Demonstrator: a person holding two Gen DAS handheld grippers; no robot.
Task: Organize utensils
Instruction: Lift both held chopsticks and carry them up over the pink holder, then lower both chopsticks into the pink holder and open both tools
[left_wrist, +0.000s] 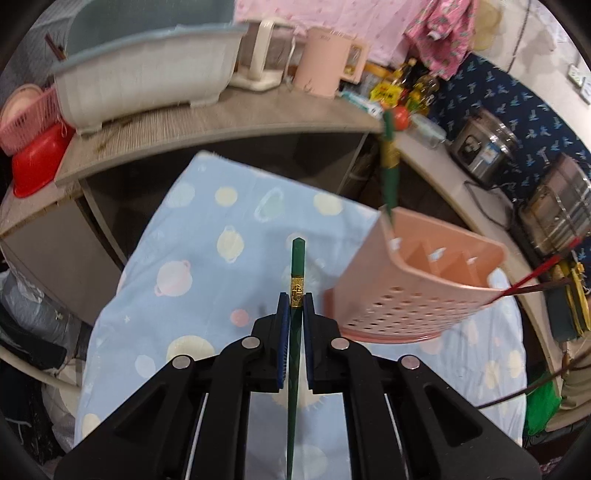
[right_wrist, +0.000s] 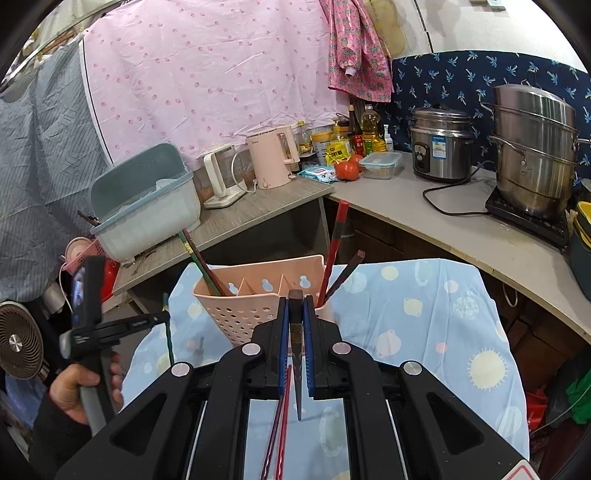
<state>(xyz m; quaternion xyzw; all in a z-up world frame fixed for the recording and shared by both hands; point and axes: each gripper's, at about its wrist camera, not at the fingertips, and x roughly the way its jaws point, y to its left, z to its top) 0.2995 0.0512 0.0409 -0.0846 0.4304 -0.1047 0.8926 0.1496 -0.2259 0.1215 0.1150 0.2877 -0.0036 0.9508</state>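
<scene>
Chopsticks: L gripper (left_wrist: 295, 306) jaws clamped on green chopstick (left_wrist: 296, 266), R gripper (right_wrist: 295, 308) jaws clamped on dark chopstick (right_wrist: 295, 332), pink holder (right_wrist: 258, 295) nearby.

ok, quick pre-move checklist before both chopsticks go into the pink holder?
1. Left gripper shut on green chopstick: ok.
2. Right gripper shut on dark chopstick: ok.
3. Pink holder upright on the cloth: ok.
4. Middle compartments free: ok.
5. Second chopstick pair under the right gripper, loose or caught: cannot tell.
6. Tips aligned above the compartments: not ok.
</scene>
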